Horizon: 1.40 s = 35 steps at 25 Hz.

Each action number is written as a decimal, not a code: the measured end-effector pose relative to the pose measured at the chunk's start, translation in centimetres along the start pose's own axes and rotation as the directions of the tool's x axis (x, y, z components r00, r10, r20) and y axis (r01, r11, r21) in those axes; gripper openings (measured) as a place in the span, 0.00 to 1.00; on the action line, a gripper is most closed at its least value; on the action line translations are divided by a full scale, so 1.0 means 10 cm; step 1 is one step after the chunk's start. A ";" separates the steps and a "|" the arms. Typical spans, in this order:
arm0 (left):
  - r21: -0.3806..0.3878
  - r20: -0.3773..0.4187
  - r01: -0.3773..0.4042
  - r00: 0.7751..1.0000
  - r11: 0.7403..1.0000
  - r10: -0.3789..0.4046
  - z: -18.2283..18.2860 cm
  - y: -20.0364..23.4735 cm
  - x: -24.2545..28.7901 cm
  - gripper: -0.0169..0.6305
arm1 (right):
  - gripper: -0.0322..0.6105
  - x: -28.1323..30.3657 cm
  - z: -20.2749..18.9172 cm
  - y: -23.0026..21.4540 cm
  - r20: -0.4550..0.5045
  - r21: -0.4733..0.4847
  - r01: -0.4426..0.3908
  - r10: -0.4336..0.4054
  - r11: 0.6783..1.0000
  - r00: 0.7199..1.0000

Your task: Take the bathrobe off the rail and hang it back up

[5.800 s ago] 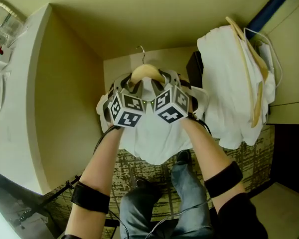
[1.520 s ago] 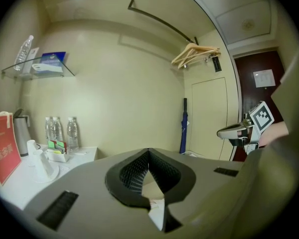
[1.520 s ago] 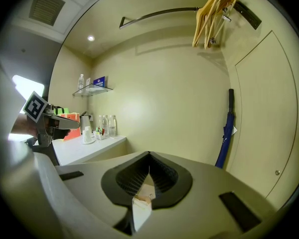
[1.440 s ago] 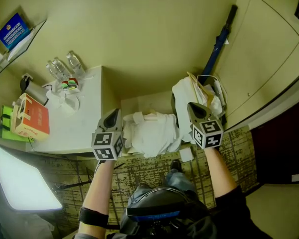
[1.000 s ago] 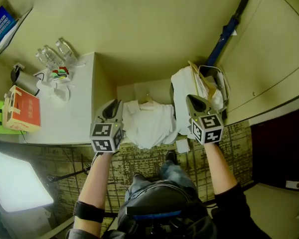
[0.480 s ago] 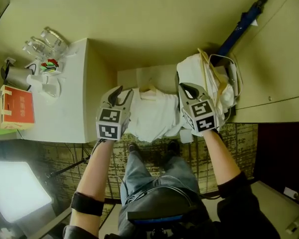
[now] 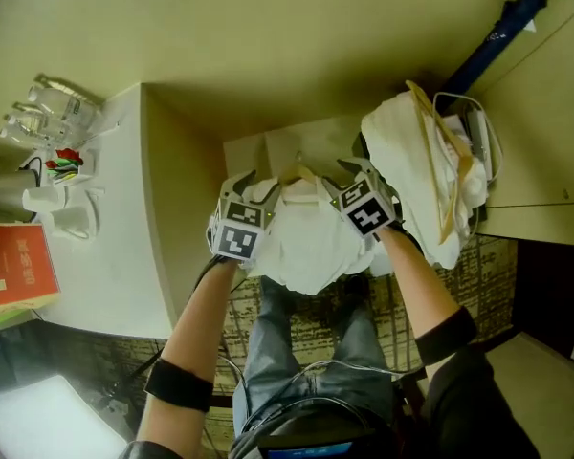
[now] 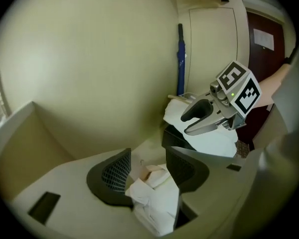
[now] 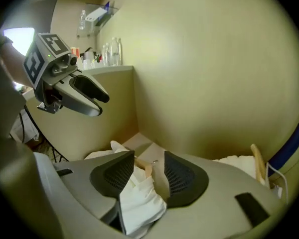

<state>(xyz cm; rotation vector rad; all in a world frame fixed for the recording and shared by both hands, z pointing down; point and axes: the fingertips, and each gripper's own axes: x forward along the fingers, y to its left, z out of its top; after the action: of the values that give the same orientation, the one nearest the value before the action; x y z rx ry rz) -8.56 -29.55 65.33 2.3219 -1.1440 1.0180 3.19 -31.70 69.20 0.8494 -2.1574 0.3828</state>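
Observation:
The white bathrobe (image 7: 306, 232) hangs on a wooden hanger (image 7: 299, 172) in the alcove ahead of me. My left gripper (image 7: 249, 185) is at its left shoulder and my right gripper (image 7: 342, 178) at its right shoulder. Both sets of jaws have just been opening. In the left gripper view the left gripper (image 8: 148, 156) stands open with bunched robe cloth (image 8: 152, 195) lying between the pads. The right gripper (image 9: 148, 158) is open too, with robe cloth (image 9: 137, 198) and the hanger's end (image 9: 142, 167) in the gap. Each gripper sees the other: right gripper (image 8: 202, 116), left gripper (image 9: 87, 96).
A second white robe (image 7: 411, 180) on a wooden hanger hangs close on the right, with a blue umbrella (image 7: 502, 27) behind it. A white counter (image 7: 105, 228) on the left carries bottles, cups and a red box. Patterned carpet and the person's legs are below.
Both grippers have dropped from beside the robe onto its shoulders and come closer together. Their jaws, shut a second ago, now stand apart round the cloth.

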 end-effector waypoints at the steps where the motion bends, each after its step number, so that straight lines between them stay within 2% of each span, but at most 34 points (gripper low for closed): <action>1: 0.002 -0.026 0.015 1.000 1.000 -0.015 -0.12 0.03 0.15 0.38 | 0.39 0.17 -0.07 0.02 -0.026 0.003 -0.014 0.014 1.000 1.000; 7: 0.024 -0.147 0.087 0.986 0.996 -0.083 -0.75 0.10 0.94 0.42 | 0.55 0.96 -0.59 0.16 -0.145 0.000 -0.097 0.096 0.995 0.985; 14: 0.055 -0.255 0.152 0.958 0.987 -0.134 -1.39 0.27 1.78 0.46 | 0.55 1.83 -1.05 0.05 -0.225 0.018 -0.148 0.148 0.989 0.963; 18: 0.075 -0.294 0.175 0.945 0.982 -0.146 -1.71 0.40 2.23 0.46 | 0.54 2.25 -1.33 0.07 -0.284 0.042 -0.204 0.208 0.978 0.936; 21: 0.073 -0.321 0.212 0.930 0.974 -0.178 -1.95 0.42 2.53 0.46 | 0.55 2.50 -1.61 -0.01 -0.351 0.048 -0.199 0.203 0.979 0.914; 24: 0.102 -0.350 0.251 0.915 0.963 -0.201 -2.10 0.44 2.73 0.46 | 0.55 2.71 -1.81 -0.08 -0.406 0.056 -0.205 0.210 0.977 0.889; 28: 0.128 -0.389 0.295 0.893 0.947 -0.225 -2.18 0.47 2.91 0.46 | 0.55 2.87 -1.78 0.00 -0.422 0.084 -0.266 0.275 0.960 0.864; 32: 0.111 -0.425 0.363 0.859 0.925 -0.286 -2.30 0.36 3.11 0.46 | 0.55 3.05 -1.88 0.02 -0.458 0.100 -0.285 0.298 0.953 0.837; 35: 0.101 -0.468 0.376 0.835 0.921 -0.289 -2.39 0.38 3.19 0.46 | 0.55 3.17 -2.01 0.04 -0.502 0.094 -0.291 0.298 0.952 0.812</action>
<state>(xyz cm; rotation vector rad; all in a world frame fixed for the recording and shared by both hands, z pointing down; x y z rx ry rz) -9.03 -34.94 104.97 2.1481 -0.4563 1.4663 -1.17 -35.35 106.31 0.3511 -1.7750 0.6972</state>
